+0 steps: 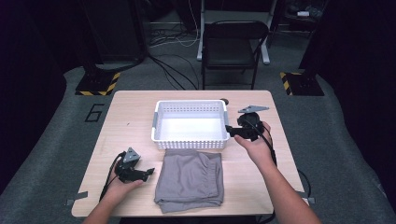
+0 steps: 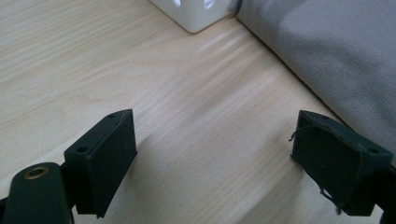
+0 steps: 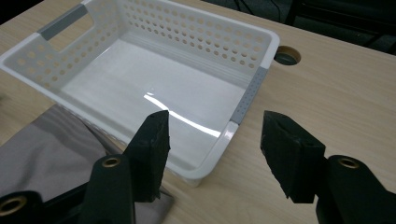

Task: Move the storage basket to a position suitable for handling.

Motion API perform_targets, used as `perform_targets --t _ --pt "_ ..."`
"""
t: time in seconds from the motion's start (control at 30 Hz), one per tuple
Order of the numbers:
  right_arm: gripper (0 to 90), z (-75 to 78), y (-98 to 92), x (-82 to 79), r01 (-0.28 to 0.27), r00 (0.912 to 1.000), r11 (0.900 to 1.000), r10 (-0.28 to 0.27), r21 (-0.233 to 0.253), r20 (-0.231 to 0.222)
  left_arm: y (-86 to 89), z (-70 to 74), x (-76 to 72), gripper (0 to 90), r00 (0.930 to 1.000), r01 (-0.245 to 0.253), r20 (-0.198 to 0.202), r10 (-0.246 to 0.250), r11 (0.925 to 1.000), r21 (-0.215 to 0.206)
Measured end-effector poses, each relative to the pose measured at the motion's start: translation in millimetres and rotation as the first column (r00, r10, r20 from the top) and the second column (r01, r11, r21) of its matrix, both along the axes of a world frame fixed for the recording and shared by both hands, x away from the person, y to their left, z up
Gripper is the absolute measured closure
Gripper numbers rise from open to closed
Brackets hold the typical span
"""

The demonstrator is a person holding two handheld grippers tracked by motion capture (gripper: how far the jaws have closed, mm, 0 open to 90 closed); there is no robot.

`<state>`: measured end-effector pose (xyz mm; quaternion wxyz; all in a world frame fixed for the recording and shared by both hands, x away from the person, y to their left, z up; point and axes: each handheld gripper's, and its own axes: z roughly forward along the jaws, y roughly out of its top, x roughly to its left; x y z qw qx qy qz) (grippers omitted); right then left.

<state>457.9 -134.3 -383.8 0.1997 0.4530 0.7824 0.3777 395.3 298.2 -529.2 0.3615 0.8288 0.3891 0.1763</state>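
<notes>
A folded grey garment (image 1: 189, 179) lies on the wooden table near its front edge, just in front of a white perforated basket (image 1: 161, 140) that stands empty. My left gripper (image 1: 149, 172) rests low on the table at the garment's left side, jaws open with bare wood between them; the grey cloth (image 2: 336, 56) and a basket corner (image 2: 194, 16) lie just ahead. My right gripper (image 1: 229, 130) hovers at the basket's right front corner, open and holding nothing. In the right gripper view the basket's rim (image 3: 219, 151) sits between the jaws and the garment (image 3: 42, 149) lies at lower left.
A round cable hole (image 3: 286, 55) sits in the tabletop behind the basket's right corner. Beyond the table stands a black folding chair (image 1: 235, 46), with cables on the floor. Bare wood stretches left of the basket (image 1: 128, 121) and right of the garment (image 1: 252, 182).
</notes>
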Motion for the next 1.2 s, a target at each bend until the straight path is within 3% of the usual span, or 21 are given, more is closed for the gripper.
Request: perform_targets --t 0.23,0.6,0.73,0.83,1.0,1.2 --pt "41.6 -5.3 -4.6 -12.2 -0.002 0.9997 1.000 0.002 0.011 -0.024 0.0 0.1 -0.1 13.3 1.0000 0.000 0.000 0.000 1.0000 0.000" --pt "44.4 -9.1 -7.6 -42.3 -0.027 0.9995 1.000 0.026 0.009 0.015 -0.7 0.0 -1.4 14.1 1.0000 -0.003 -0.001 0.003 1.0000 -0.003" --pt "44.9 -13.9 -8.9 -50.8 -0.017 0.9998 0.999 0.017 0.040 0.013 -0.7 0.0 -1.3 14.1 1.0000 -0.001 0.001 0.001 1.0000 -0.002" --pt "45.0 -20.1 -10.3 -56.8 -0.020 0.9998 0.998 0.020 0.051 0.003 -0.7 0.0 -1.3 14.0 1.0000 -0.001 0.001 0.001 1.0000 0.000" --pt "44.9 -34.6 -10.4 -63.8 -0.037 0.9991 0.999 0.038 0.014 -0.017 -0.6 0.0 -1.3 14.0 1.0000 0.000 0.001 0.000 1.0000 0.000" --pt "45.5 -62.4 -4.0 -62.5 -0.085 0.9940 0.996 0.086 0.011 -0.068 -0.7 -0.1 -1.3 14.0 1.0000 -0.001 0.001 0.001 1.0000 -0.002"
